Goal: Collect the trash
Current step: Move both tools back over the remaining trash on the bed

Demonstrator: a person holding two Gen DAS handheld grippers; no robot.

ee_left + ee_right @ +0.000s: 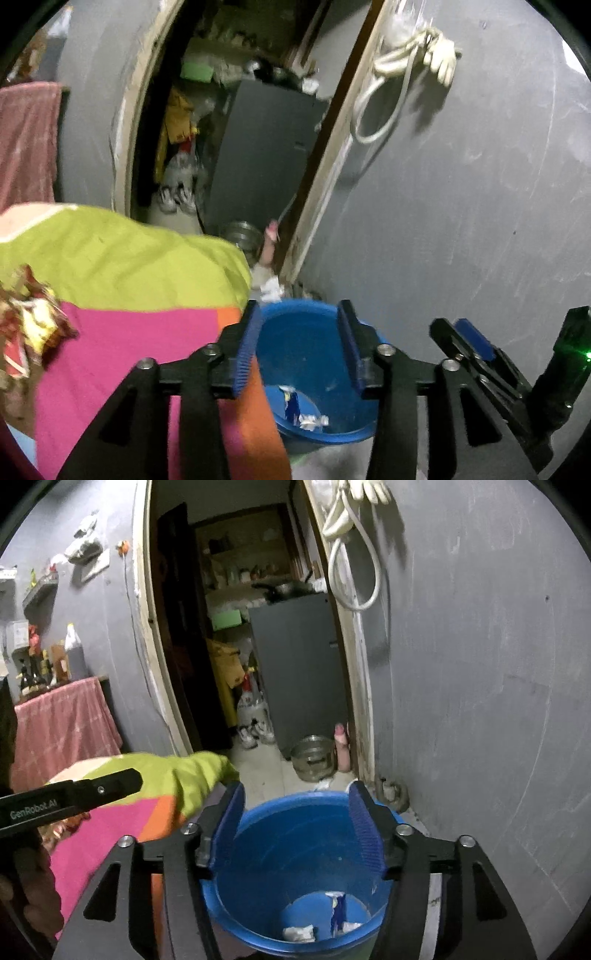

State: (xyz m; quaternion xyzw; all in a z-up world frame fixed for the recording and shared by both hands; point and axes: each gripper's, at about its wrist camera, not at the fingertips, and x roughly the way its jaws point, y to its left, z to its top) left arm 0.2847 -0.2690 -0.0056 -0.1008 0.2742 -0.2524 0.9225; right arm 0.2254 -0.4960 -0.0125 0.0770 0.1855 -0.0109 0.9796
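Both the left gripper [299, 347] and right gripper [297, 834] stand spread and empty above the round blue plastic bucket [258, 849], crumpled white-and-blue wrappers [321, 919] lying at its bottom, below the fingers.

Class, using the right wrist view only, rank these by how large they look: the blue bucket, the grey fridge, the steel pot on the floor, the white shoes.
1. Blue bucket, though it is nearest the camera.
2. Grey fridge.
3. Steel pot.
4. White shoes, looking close to the pot in size.
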